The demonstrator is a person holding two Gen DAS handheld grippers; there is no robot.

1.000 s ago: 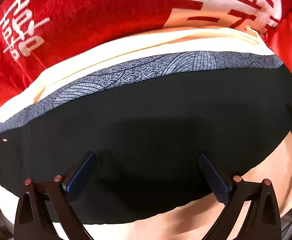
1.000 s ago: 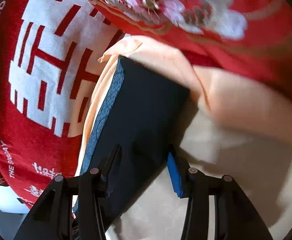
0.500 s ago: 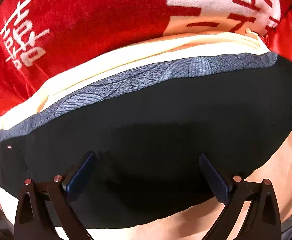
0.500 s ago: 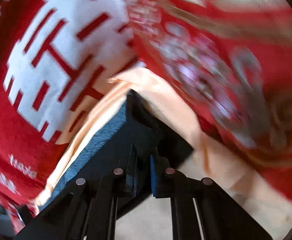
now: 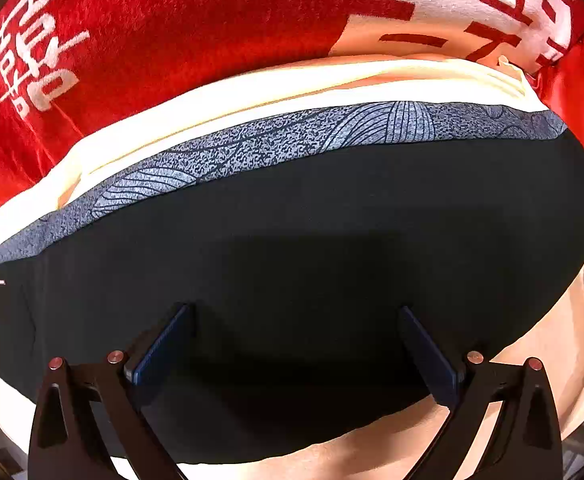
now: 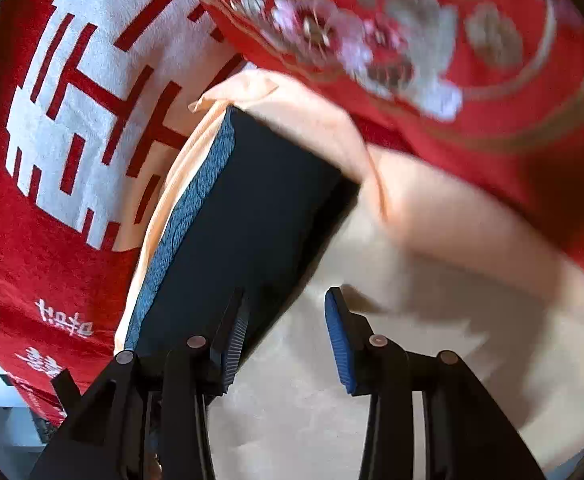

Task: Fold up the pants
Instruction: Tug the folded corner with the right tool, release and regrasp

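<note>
In the left wrist view, the black pants (image 5: 312, 248), with a blue-grey patterned waistband (image 5: 276, 152) along the far edge, were seen lying flat on a cream cloth (image 5: 220, 100) spread over a red blanket (image 5: 172, 32); the left tongs (image 5: 294, 350) were held wide apart just above the dark fabric, with nothing gripped. White Chinese characters were printed on the blanket, but only part of them was shown. In the right wrist view, the pants (image 6: 260, 208) were seen as a folded dark slab, and the right tongs (image 6: 286, 340) had just been opening, with their jaws now partly apart over the near edge and no fabric pinched between them. "THE BIG DAY" could be read on the blanket (image 6: 72, 128) beside a large white double-happiness sign. It was judged that the cream cloth could be caught together with the pants on the next pinch, since both lie in contact, and that the fold could be skewed if one edge were dragged
</note>
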